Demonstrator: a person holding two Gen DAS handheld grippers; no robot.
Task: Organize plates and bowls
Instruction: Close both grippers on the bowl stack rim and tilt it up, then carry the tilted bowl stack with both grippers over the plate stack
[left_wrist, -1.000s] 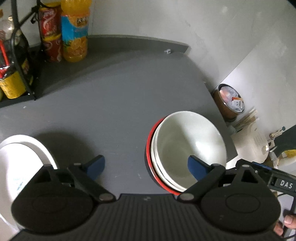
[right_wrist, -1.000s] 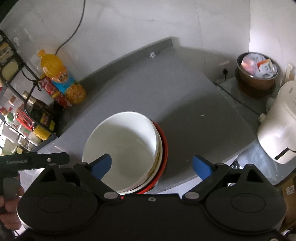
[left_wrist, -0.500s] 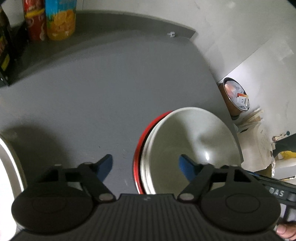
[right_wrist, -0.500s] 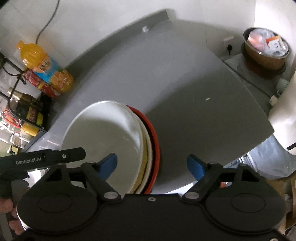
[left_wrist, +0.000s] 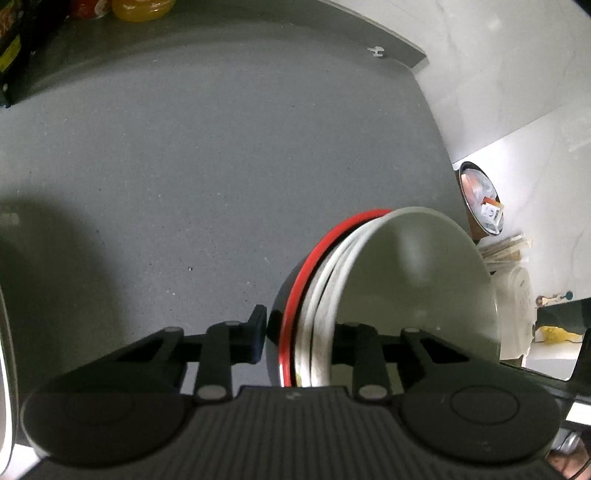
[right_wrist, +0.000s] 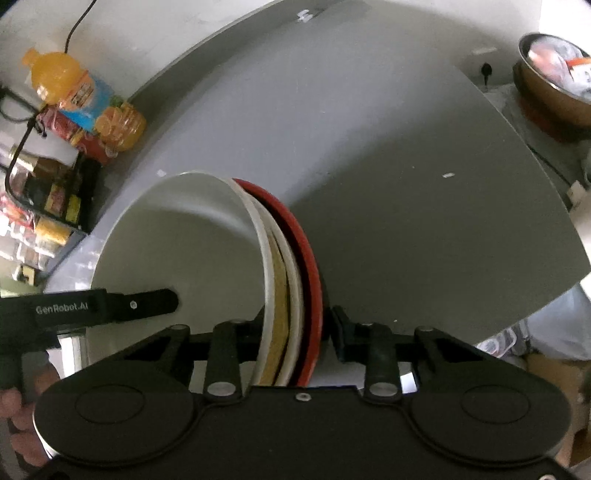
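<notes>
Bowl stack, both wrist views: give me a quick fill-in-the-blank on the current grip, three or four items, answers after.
1. The outermost bowl in the bowl stack has a rim coloured ____.
2. Each tool, the left tool and the right tool, is shut on the stack's ____.
3. The innermost bowl is ____ in colour.
4. By the wall at the counter's far corner stands a bottle of ____ drink.

Answers: red; rim; white; orange

The grey counter (right_wrist: 388, 155) is bare and wide beyond the stack of bowls (right_wrist: 284, 280). An orange juice bottle (right_wrist: 85, 99) and a rack, maybe holding bottles (right_wrist: 51, 192), block the far left corner.
</notes>
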